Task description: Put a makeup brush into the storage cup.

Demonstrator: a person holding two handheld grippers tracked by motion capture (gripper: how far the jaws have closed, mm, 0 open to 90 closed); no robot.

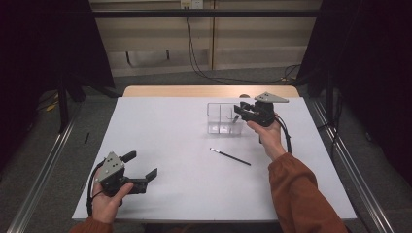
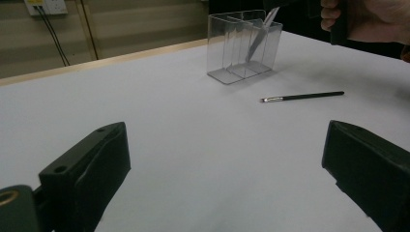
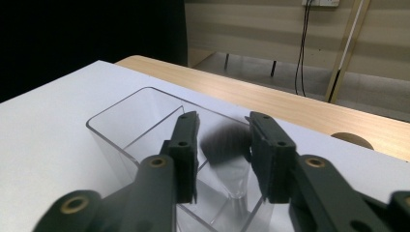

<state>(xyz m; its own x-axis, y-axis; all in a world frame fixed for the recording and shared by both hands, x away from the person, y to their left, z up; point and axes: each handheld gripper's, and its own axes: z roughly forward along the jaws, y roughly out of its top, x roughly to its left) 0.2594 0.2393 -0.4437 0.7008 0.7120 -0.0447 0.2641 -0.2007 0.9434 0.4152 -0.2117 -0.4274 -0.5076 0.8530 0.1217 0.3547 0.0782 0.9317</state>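
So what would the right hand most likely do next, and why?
Probably lift the right hand-held gripper away from the clear organizer. Its jaws stand apart from the fluffy brush, which sits in a compartment, while a thin brush lies on the table.

The box (image 1: 222,118) is clear, shiny plastic with smooth walls. The counter (image 1: 184,160) has a smooth, matt white top (bare pale wood shows along its far edge). The thin brush (image 1: 230,157) has a glossy black handle and a small shiny metal band. The hand-held gripper (image 3: 222,154) jaws are matt black plastic.
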